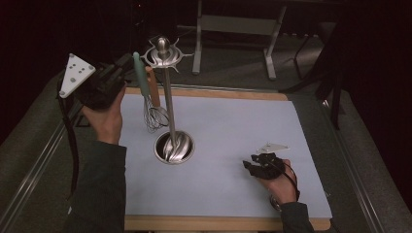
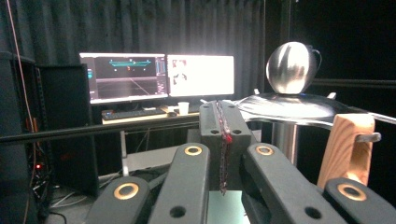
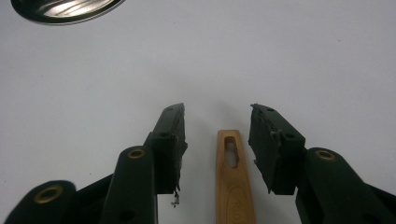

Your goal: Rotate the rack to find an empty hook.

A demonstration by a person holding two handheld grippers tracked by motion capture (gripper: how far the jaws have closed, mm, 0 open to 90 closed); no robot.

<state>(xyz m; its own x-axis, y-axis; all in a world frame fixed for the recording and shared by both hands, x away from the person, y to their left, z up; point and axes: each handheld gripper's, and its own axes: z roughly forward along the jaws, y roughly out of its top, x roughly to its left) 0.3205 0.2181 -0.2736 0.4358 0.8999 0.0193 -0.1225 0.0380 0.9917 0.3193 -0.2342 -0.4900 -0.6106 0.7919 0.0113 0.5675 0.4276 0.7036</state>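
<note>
Nearest you, at the front right of the worktop point(image 1: 223, 194), your right hand point(image 1: 282, 187) holds the right gripper point(image 1: 256, 165) low over the pale sheet, pointing toward the left edge. In the right gripper view its jaws stand released, well apart, with a wooden handle point(image 3: 233, 179) lying flat on the sheet between them, its slotted end pointing away; neither pad touches it. The rim of the steel base point(image 3: 65, 9) shows at the far left of that view. Farther in, near the middle of the worktop and a little toward the left edge, the round steel base point(image 1: 174, 147) carries an upright metal pole point(image 1: 167, 97) topped by a hook ring and a knob point(image 1: 163, 46). A wire whisk point(image 1: 154, 116) with a green handle point(image 1: 141, 73) hangs beside the pole on its left, and a wooden-handled utensil point(image 1: 153, 87) hangs just behind it, toward the far edge. At the far left corner your left hand point(image 1: 106, 119) holds the left gripper point(image 1: 121, 68) raised, at the height of the rack's top, aimed at the green handle. In the left gripper view its pads point(image 2: 223, 128) are clenched together with nothing clearly between them; whether they pinch the green handle you cannot tell from the high view. Just past them on the right are the hook plate point(image 2: 289, 109), the steel knob point(image 2: 292, 67) and a wooden handle end point(image 2: 348, 149). Beyond, two lit monitors point(image 2: 159, 77) stand on a desk.
</note>
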